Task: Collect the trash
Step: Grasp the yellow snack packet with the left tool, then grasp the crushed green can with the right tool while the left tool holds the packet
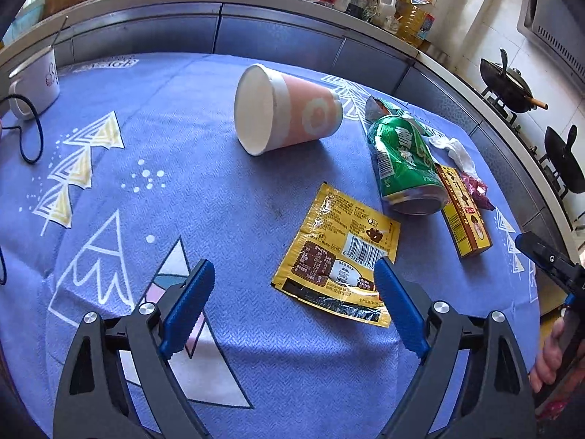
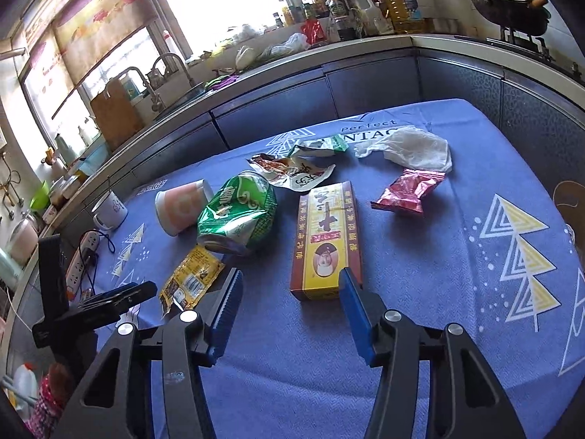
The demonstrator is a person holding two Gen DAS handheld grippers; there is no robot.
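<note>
Lay tipped on the blue woven tablecloth (image 1: pixel 226 197): hollow pink paper cup (image 1: pixel 289 109), dented green can (image 1: pixel 402 161), flat yellow foil sachet (image 1: pixel 343 252), long cardboard box (image 2: pixel 327 245). Spread wide and pinching nothing: left gripper (image 1: pixel 292 274), right gripper (image 2: pixel 292 285).

Crushed green can (image 2: pixel 237 216), tipped paper cup (image 1: pixel 285 109), flat yellow sachet (image 1: pixel 340 256) nearby.

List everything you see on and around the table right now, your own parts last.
paper cup: 1, pink and white, on its side, table middle
can: 1, green, crushed, beside cup
yellow sachet: 1, flat, before left gripper
box: 1, yellow-brown, before right gripper
pink wrapper: 1, beyond box
tissue: 1, white, far side
torn wrappers: 2, behind can
mug: 1, white, table edge
left gripper: open
right gripper: open
</note>
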